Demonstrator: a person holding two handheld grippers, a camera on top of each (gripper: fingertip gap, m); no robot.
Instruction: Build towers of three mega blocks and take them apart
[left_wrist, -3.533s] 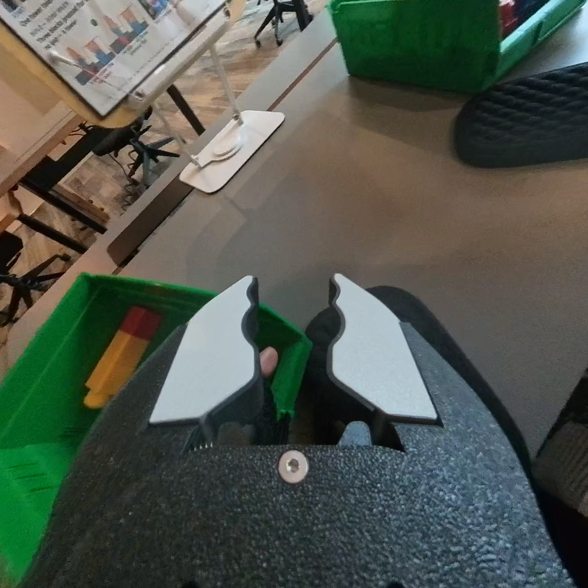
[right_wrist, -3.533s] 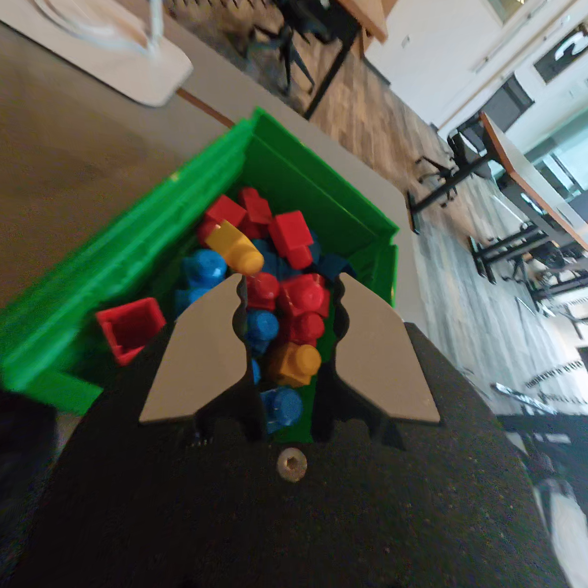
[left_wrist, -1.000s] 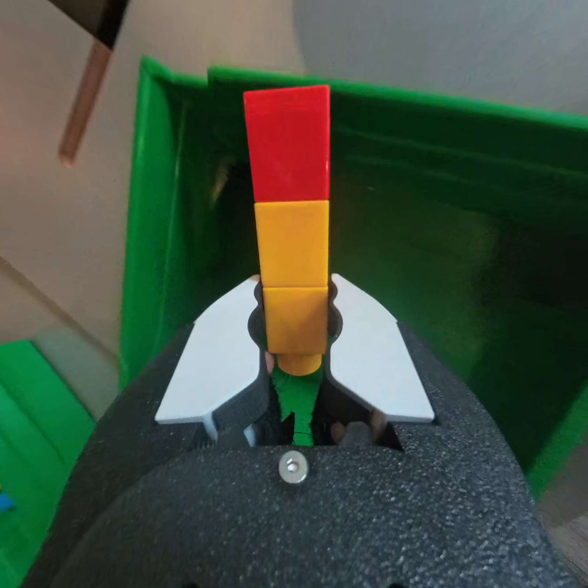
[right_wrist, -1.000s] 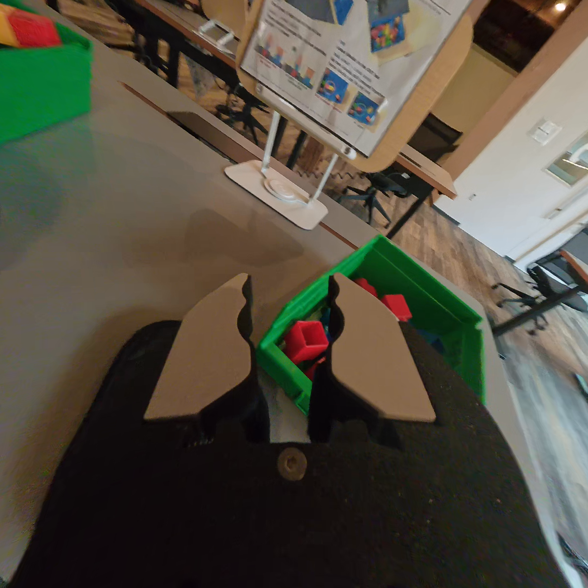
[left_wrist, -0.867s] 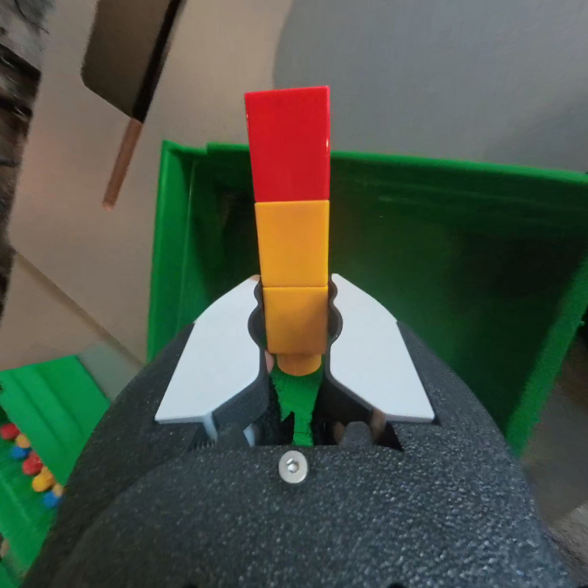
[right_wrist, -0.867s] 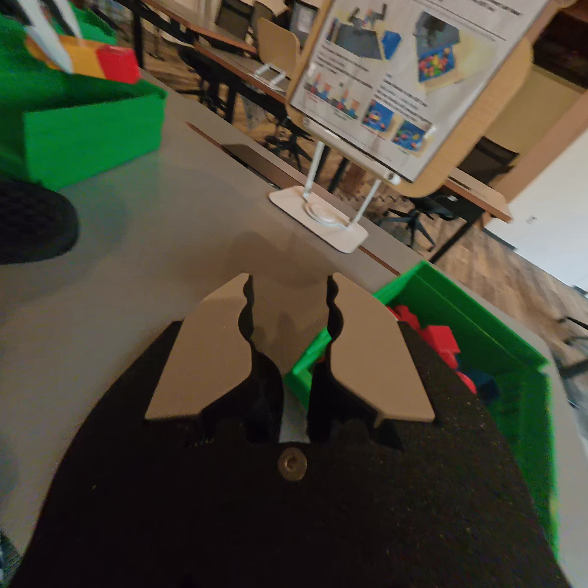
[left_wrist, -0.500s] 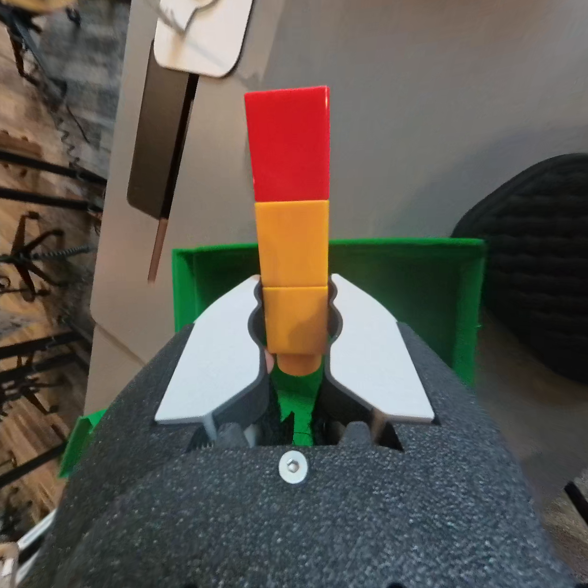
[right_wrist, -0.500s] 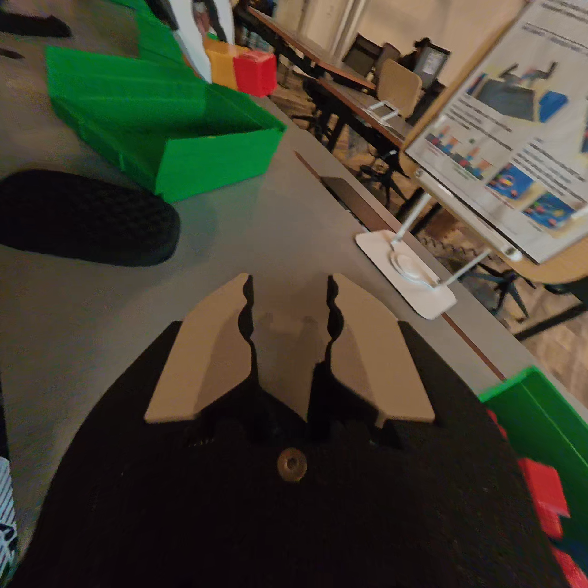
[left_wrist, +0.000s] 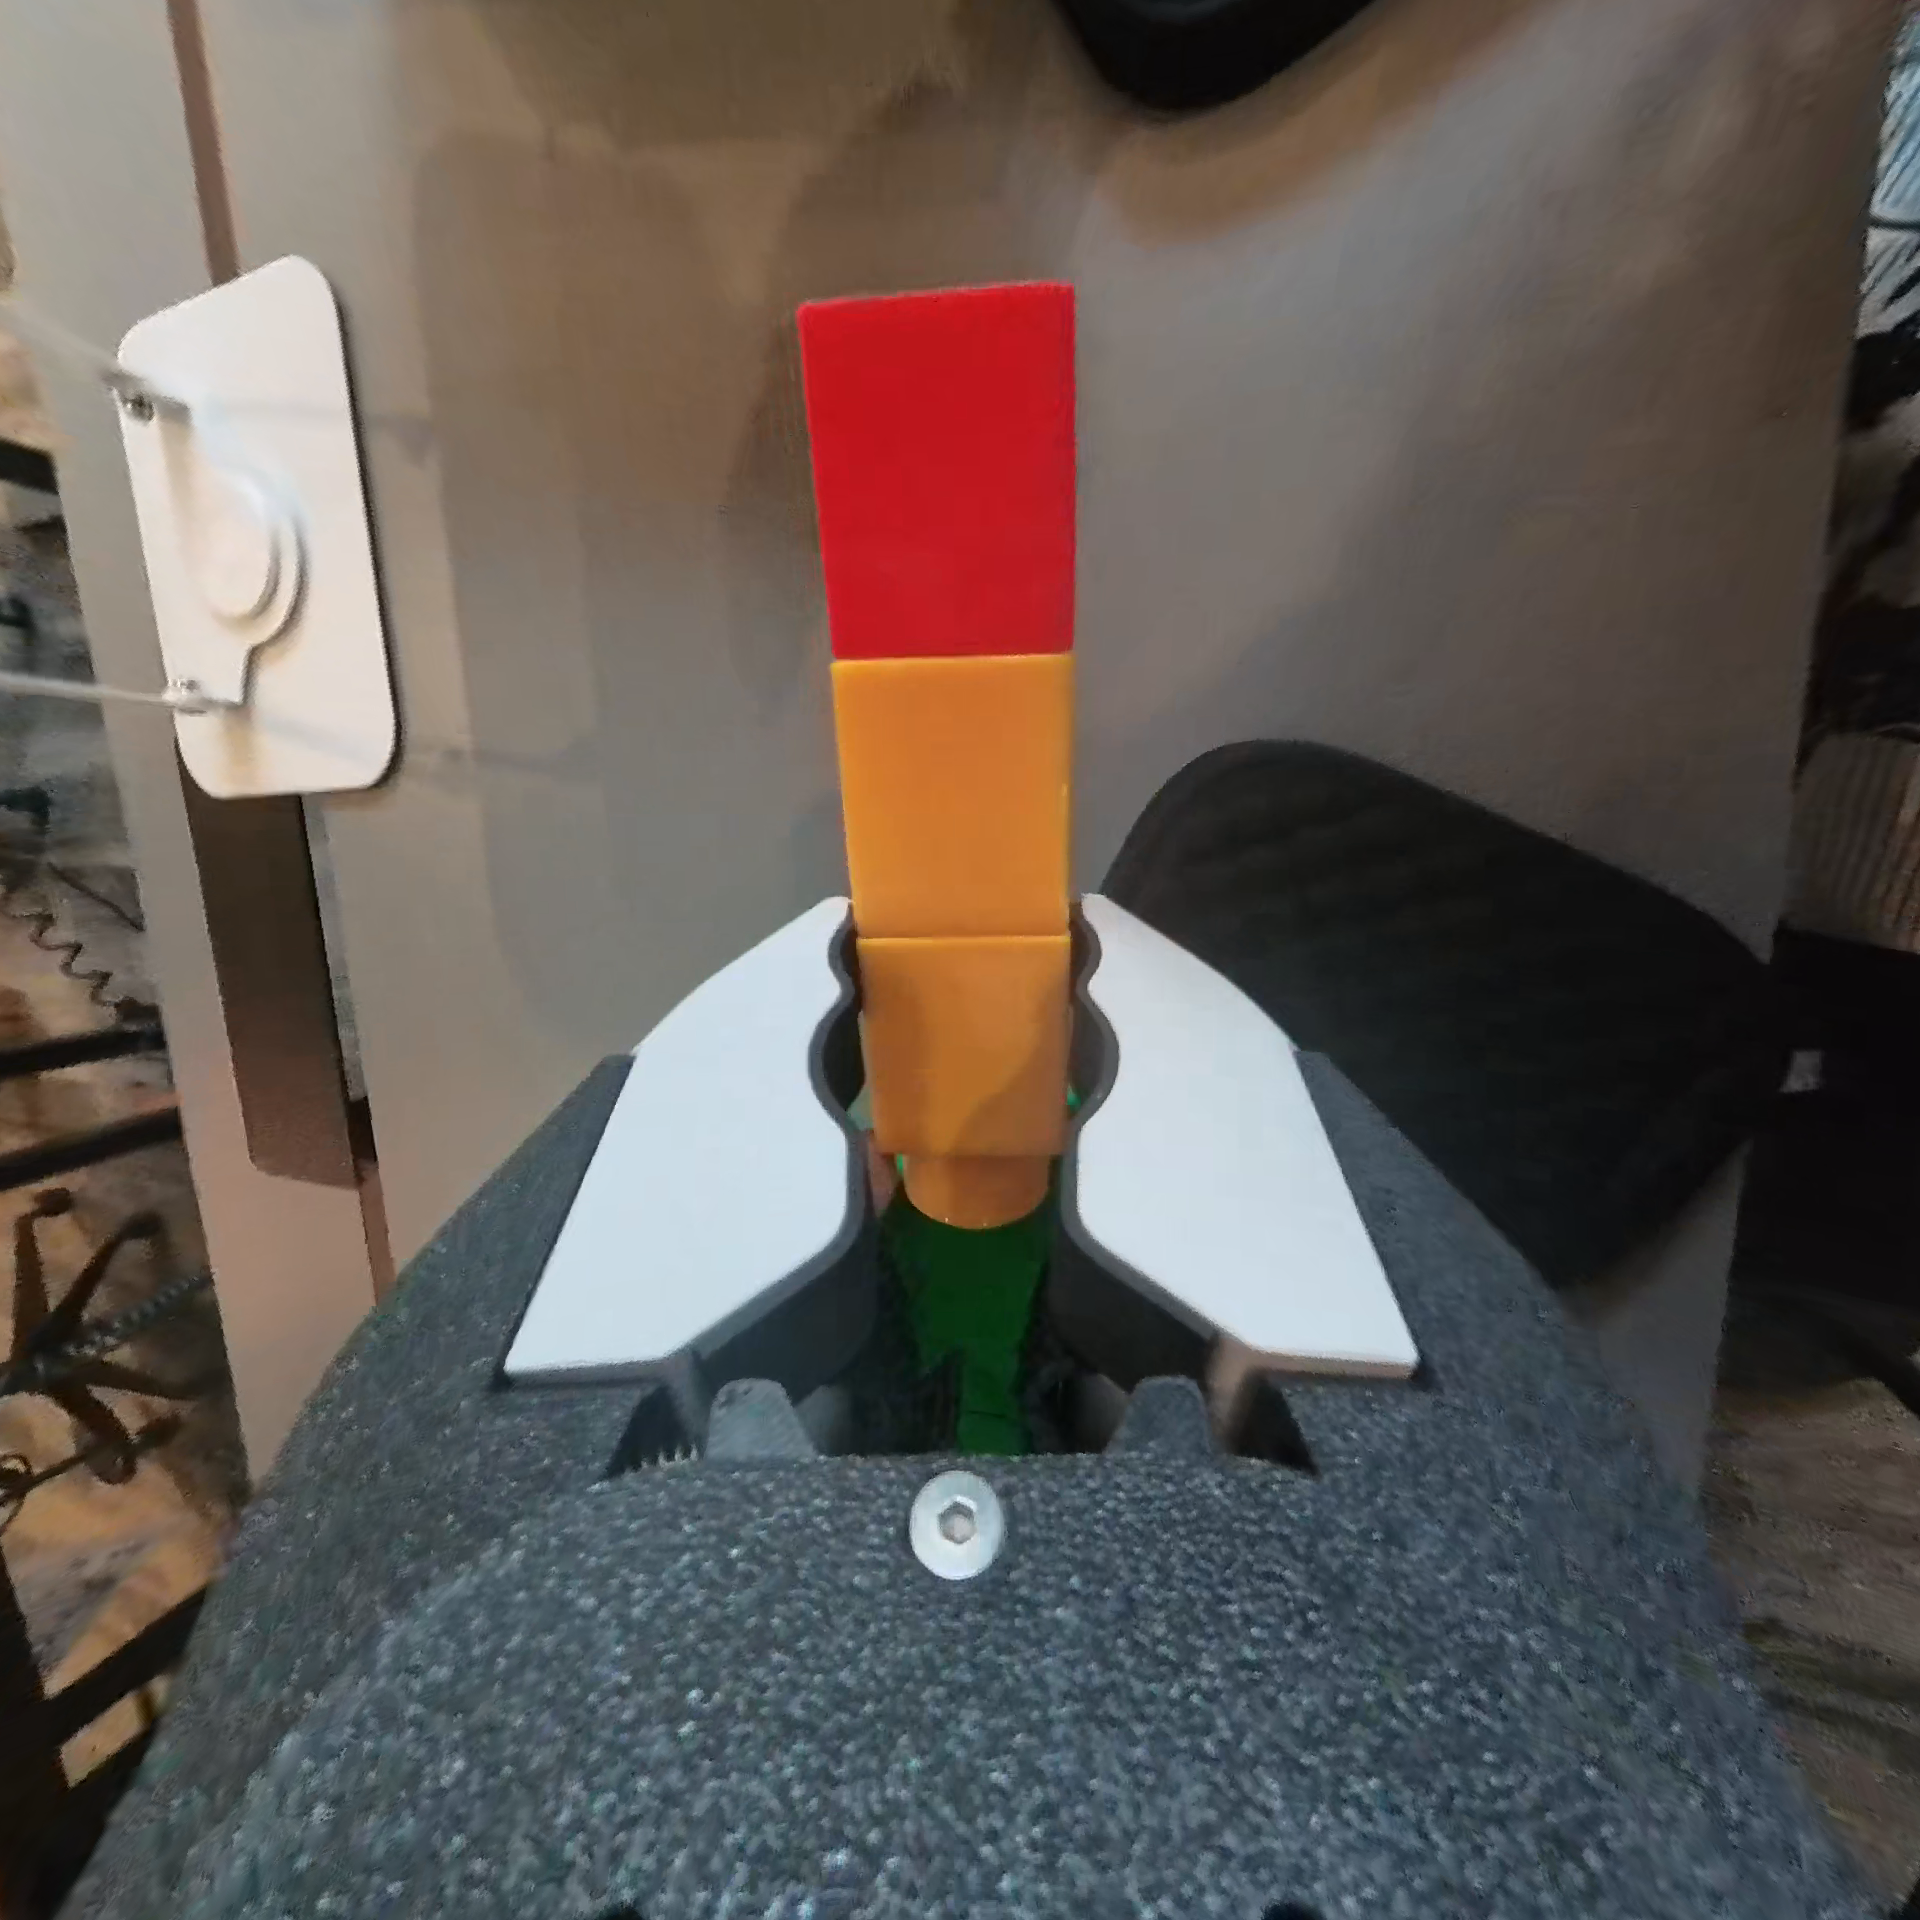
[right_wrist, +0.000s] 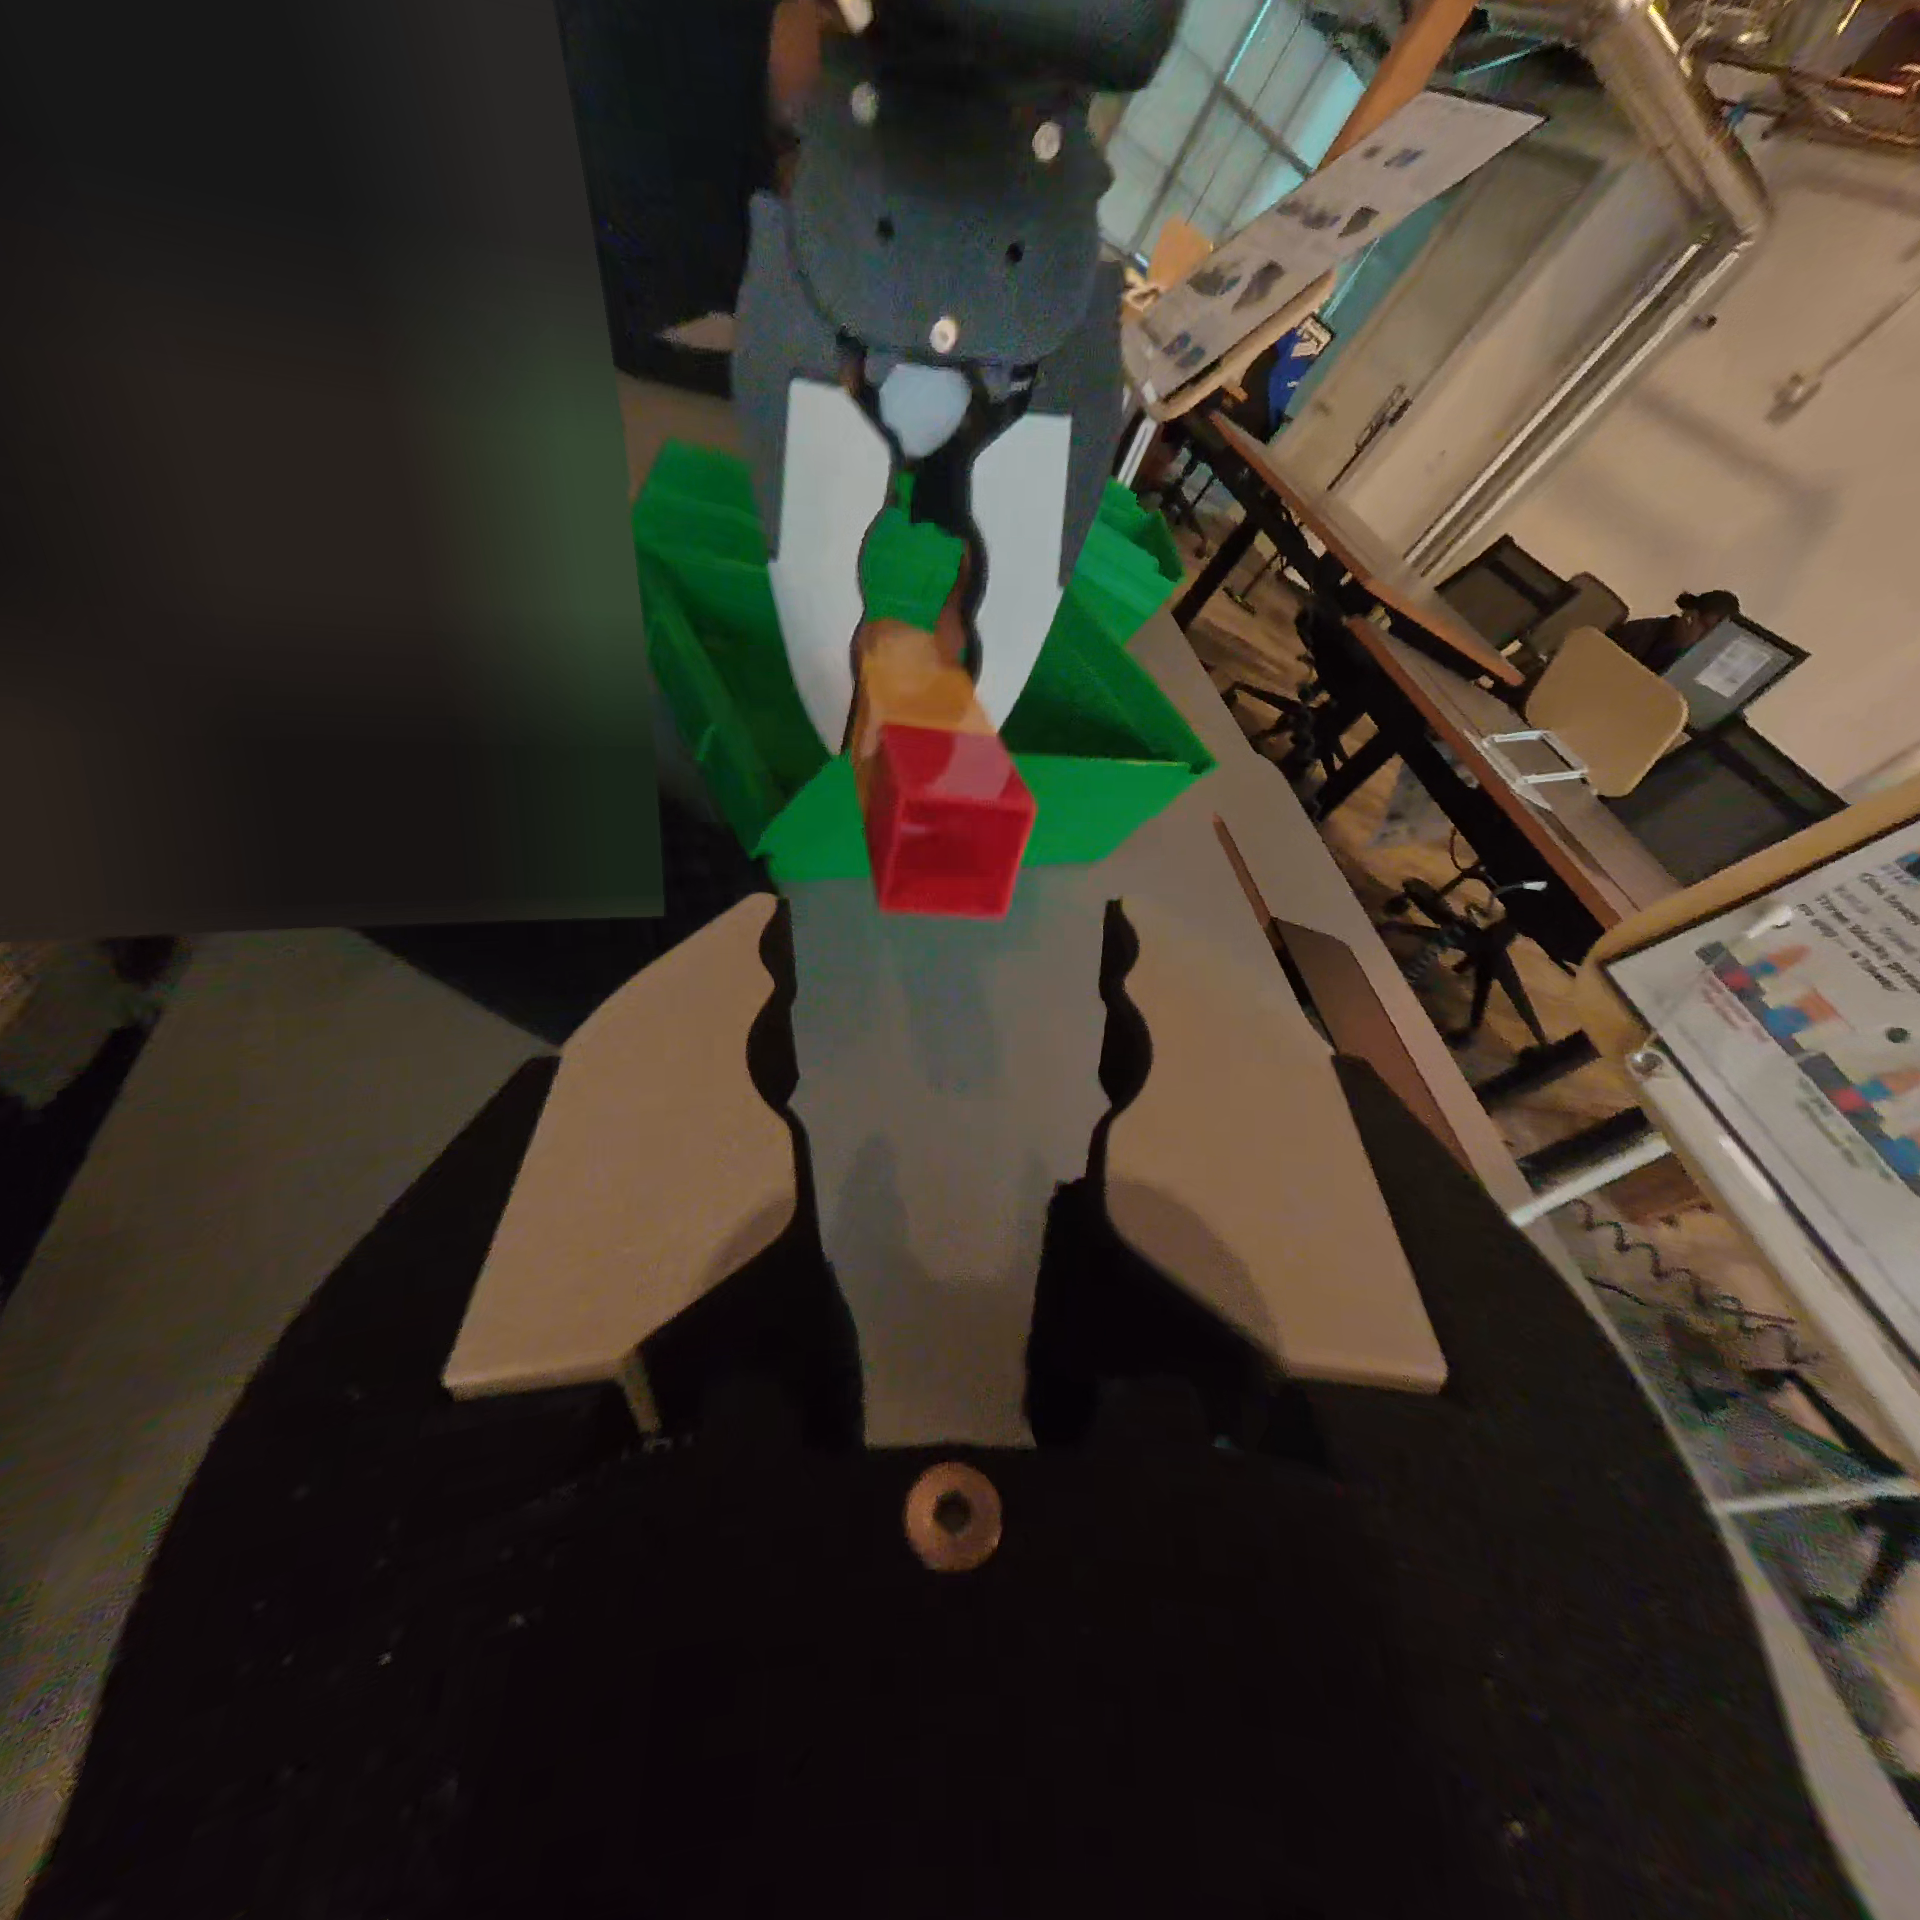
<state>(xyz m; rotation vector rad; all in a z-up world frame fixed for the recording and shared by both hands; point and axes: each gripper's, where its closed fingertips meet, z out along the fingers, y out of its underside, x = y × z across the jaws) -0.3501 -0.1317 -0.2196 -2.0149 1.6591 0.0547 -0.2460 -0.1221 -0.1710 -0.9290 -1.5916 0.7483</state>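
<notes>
a grey table (left_wrist: 1351, 468) carries a white stand base (left_wrist: 260, 530), a black pad (left_wrist: 1455, 1039) and a green bin (right_wrist: 1091, 769).

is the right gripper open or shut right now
Open. The right gripper has its jaws spread with only bare grey table between them; the red block lies beyond its tips.
</notes>
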